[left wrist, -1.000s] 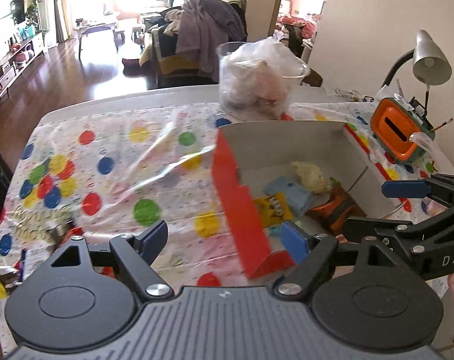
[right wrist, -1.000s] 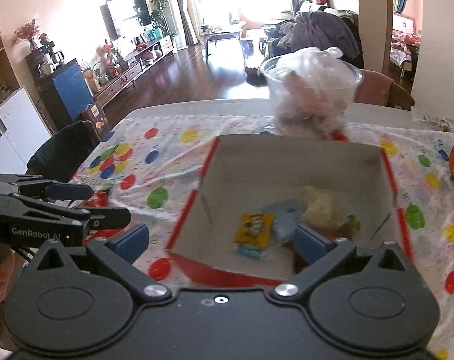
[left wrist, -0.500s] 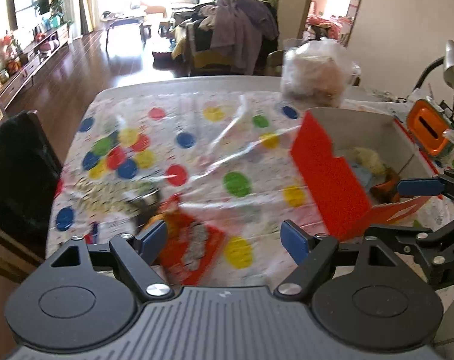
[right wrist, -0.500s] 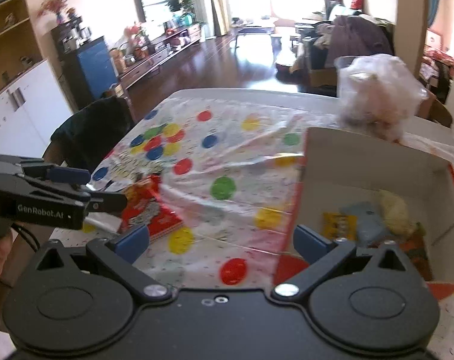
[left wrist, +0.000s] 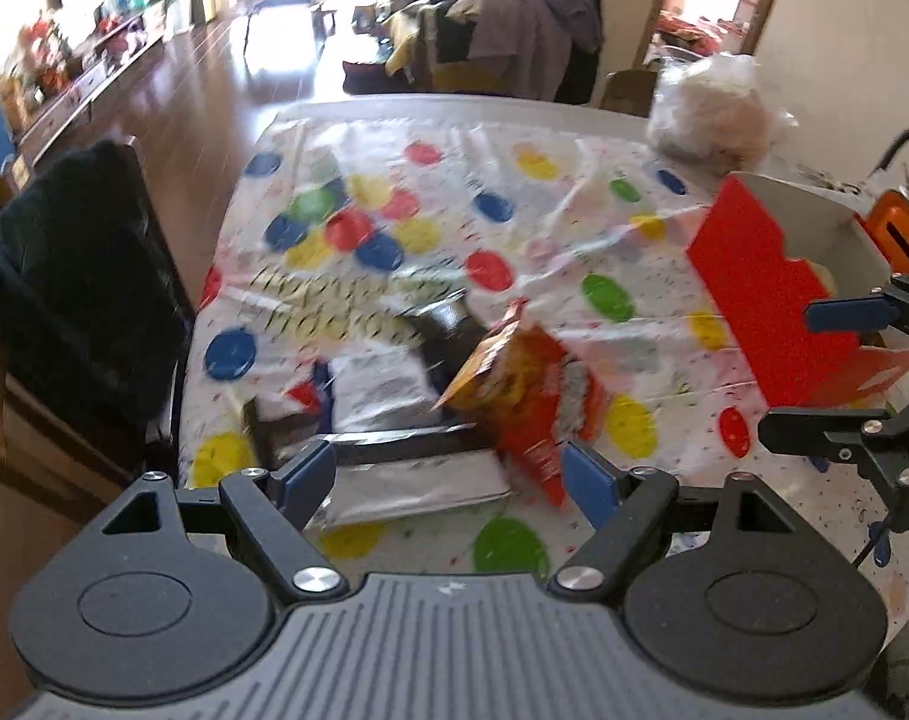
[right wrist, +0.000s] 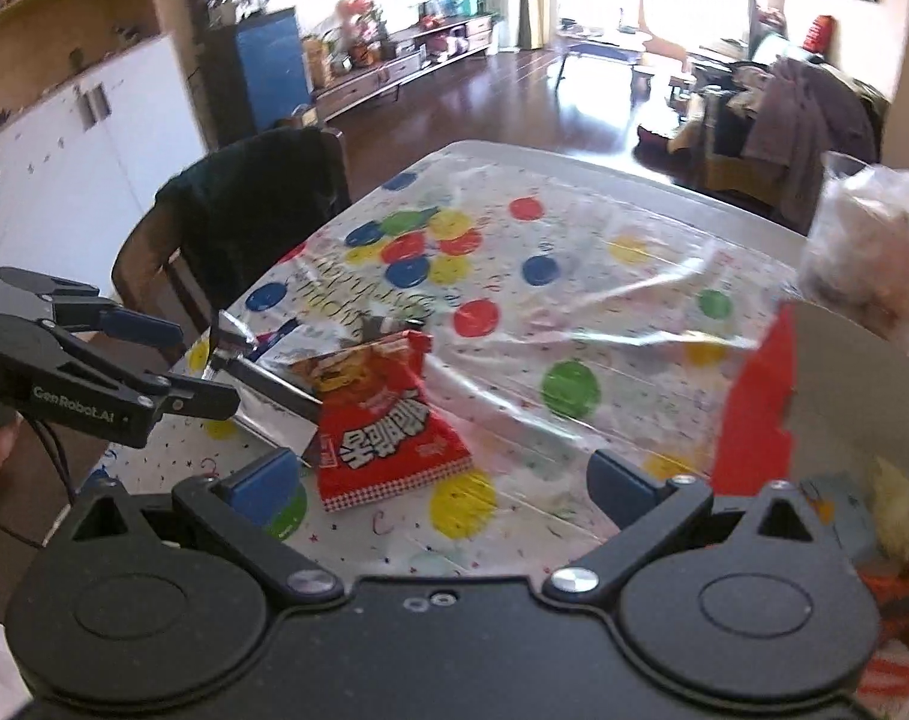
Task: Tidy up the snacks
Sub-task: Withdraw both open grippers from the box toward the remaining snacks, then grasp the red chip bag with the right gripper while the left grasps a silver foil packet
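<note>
1. While both jaws stood wide and empty, the left hand-held gripper hovered nearest the red snack bag, just ahead.
2. It lay on the tabletop, long axis running away from the right hand-held gripper, left of the red box.

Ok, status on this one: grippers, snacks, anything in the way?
Left gripper open, empty. Right gripper open, empty. Red snack bag on table beside silver packets; red box holds others. Nothing blocking.

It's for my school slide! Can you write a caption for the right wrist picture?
An open right gripper hovers over a red snack bag on a spotted tablecloth, beside a red box.
</note>
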The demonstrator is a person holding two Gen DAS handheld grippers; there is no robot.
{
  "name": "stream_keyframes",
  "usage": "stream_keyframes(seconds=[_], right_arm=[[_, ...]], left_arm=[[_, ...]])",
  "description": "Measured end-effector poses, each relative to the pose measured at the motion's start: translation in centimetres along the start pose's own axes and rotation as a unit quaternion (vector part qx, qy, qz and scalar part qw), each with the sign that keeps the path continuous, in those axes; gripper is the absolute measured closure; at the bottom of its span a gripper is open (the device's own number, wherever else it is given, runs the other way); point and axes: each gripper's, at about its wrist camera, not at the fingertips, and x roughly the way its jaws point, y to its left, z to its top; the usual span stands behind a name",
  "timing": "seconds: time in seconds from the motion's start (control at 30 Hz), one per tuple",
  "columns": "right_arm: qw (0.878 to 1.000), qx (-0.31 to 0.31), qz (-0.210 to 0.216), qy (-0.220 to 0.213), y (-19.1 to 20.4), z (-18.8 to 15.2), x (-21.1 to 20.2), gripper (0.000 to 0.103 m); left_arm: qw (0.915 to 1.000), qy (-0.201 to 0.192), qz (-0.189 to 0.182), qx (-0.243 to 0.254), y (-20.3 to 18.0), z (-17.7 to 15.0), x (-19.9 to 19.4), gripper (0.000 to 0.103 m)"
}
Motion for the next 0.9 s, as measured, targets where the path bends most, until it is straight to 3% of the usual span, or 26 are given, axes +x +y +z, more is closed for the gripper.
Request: stream_keyframes(seconds=[0.23, 0.37, 0.57, 0.67, 0.9], right_arm=[[0.996, -0.080, 0.019, 0.031, 2.5, 1.8, 4.4, 0.000], [0.992, -0.111, 0.034, 0.049, 3.1, 2.3, 7.2, 0.002], [0.984, -0.158, 0.044, 0.075, 3.7, 2.6, 10.9, 0.010], [0.982, -0.163, 0.040, 0.086, 3.6, 2.9, 12.5, 0.010], [0.981, -0.152, 0.072, 0.097, 3.5, 3.5, 14.4, 0.022]], left_arm=[[0.9966, 0.019, 0.017, -0.079, 3.5, -0.8, 1.3, 0.020], [0.9876, 0.043, 0.027, -0.148, 5.2, -1.1, 2.6, 0.020], [0.9586, 0.072, 0.017, -0.275, 7.0, -0.9, 4.0, 0.020], [0.9423, 0.094, -0.006, -0.321, 7.4, -0.7, 5.1, 0.020], [0.9088, 0.116, -0.008, -0.401, 8.1, -0.6, 6.3, 0.020]])
